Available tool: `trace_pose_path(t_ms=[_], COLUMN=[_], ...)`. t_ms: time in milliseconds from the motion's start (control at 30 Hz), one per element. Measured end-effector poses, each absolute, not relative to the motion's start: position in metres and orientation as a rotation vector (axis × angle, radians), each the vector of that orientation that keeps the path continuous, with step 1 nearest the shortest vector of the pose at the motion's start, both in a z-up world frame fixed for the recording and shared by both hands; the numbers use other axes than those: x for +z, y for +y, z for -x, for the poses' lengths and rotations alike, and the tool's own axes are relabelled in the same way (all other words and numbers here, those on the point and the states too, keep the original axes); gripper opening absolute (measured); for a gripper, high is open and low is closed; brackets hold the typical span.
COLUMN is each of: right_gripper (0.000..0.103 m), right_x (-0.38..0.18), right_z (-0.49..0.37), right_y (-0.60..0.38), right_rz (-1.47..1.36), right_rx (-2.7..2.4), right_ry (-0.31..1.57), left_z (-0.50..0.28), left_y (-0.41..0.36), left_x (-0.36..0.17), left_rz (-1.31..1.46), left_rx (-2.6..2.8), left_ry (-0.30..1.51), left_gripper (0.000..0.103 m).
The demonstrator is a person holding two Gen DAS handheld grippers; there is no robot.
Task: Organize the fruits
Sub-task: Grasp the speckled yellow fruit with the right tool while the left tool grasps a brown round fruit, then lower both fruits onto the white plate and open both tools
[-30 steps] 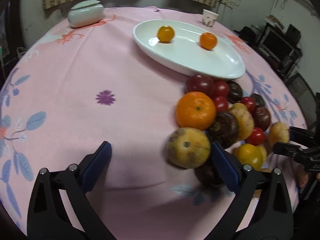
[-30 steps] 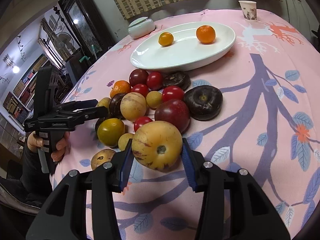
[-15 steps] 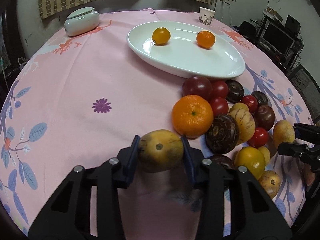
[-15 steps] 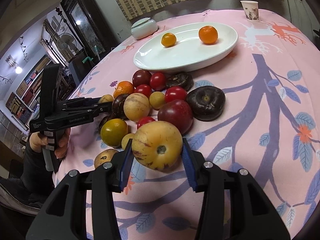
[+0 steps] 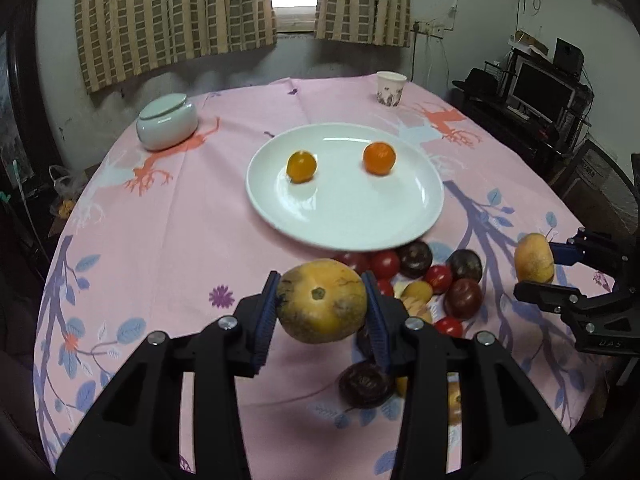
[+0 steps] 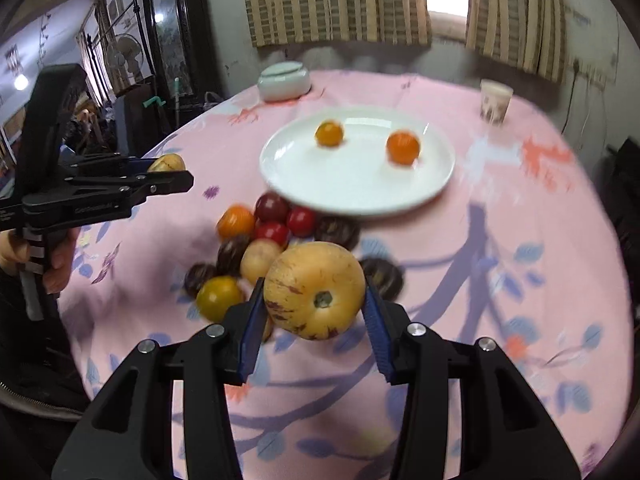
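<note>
My left gripper [image 5: 322, 308] is shut on a yellow-brown melon-like fruit [image 5: 322, 306] and holds it above the table. My right gripper [image 6: 314, 294] is shut on a pale yellow, purple-streaked fruit [image 6: 314, 290], also lifted. Each gripper shows in the other's view: the right one [image 5: 536, 266] at far right, the left one [image 6: 168, 170] at left. A white oval plate [image 5: 344, 220] holds a yellow-orange fruit [image 5: 301, 166] and an orange fruit [image 5: 379, 158]. A pile of red, dark purple and yellow fruits [image 5: 424, 280] lies on the pink cloth in front of the plate.
A white lidded bowl [image 5: 167, 121] stands at the back left and a paper cup [image 5: 391, 89] at the back right. An orange [image 6: 236, 222] lies at the pile's left side. The round table's edge [image 5: 52, 264] curves close on both sides.
The left gripper closed on the yellow-brown fruit and lifted it off the table. The right gripper rose with its fruit. Both views now look higher, toward the plate.
</note>
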State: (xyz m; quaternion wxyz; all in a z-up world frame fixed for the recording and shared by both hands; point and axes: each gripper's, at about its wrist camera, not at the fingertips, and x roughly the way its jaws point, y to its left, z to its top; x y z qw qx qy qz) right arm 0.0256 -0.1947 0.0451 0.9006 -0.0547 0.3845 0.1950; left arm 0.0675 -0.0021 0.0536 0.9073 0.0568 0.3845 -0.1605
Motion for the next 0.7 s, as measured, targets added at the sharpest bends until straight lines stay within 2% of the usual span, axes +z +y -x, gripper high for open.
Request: trace_pose_path(t_ms=[200, 700], right_gripper=[0.047, 0.046], right_x=[0.066, -0.007], right_z=[-0.079, -0.208], right_y=[-0.186, -0.176], right_rz=[0.164, 0.111], right_rx=[0.345, 0.219], right_ry=[0.723, 0.913], left_z=[-0.115, -0.233], left_y=[-0.025, -0.051], left_x=[0.059, -0.009], left_rz=[-0.084, -0.052], left_rx=[-0.318, -0.225], left_ry=[0.787, 0.965], left_gripper=[0.041, 0.042])
